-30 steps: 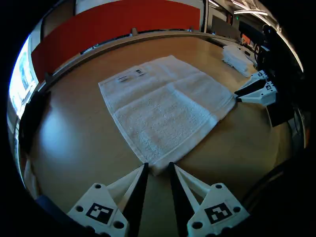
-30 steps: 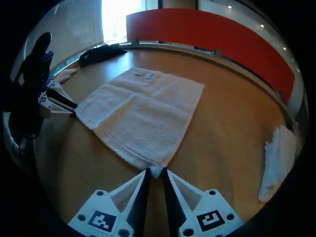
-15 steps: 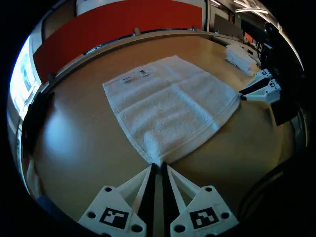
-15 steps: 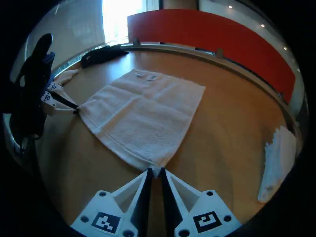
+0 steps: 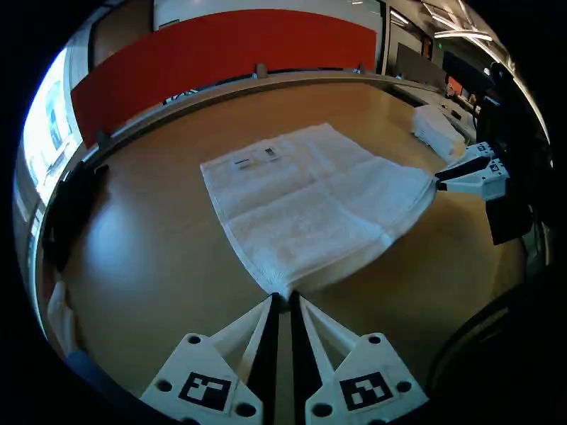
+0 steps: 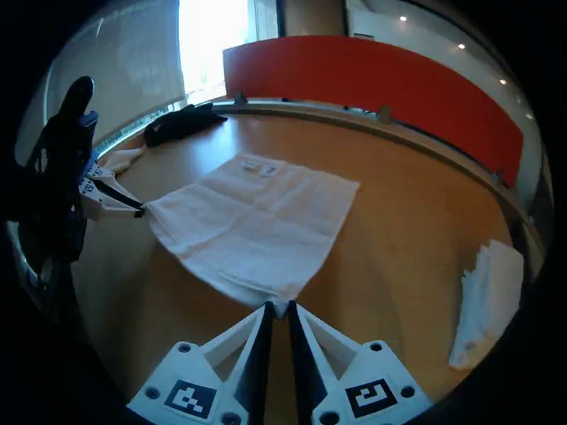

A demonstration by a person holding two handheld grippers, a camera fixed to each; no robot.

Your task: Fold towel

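Note:
A white towel point(image 5: 312, 202) lies spread on the wooden table point(image 5: 156, 241), its near edge raised off the surface. My left gripper point(image 5: 283, 301) is shut on one near corner of it. In the left gripper view the right gripper point(image 5: 438, 183) pinches the other near corner at the right. The right gripper view shows the same towel point(image 6: 255, 219), with my right gripper point(image 6: 278, 309) shut on its corner and the left gripper point(image 6: 140, 210) holding the far-left corner. Two small labels point(image 5: 256, 156) sit on the towel's far part.
A stack of folded white towels point(image 6: 489, 297) lies at the table's right edge, also seen as a pile point(image 5: 438, 129). A dark bag point(image 6: 181, 122) rests near the window. A red panel point(image 5: 227, 57) runs behind the table's far rim.
My left gripper closed on the towel corner. Both grippers then rose, lifting the towel's near edge off the table while the far part stays flat.

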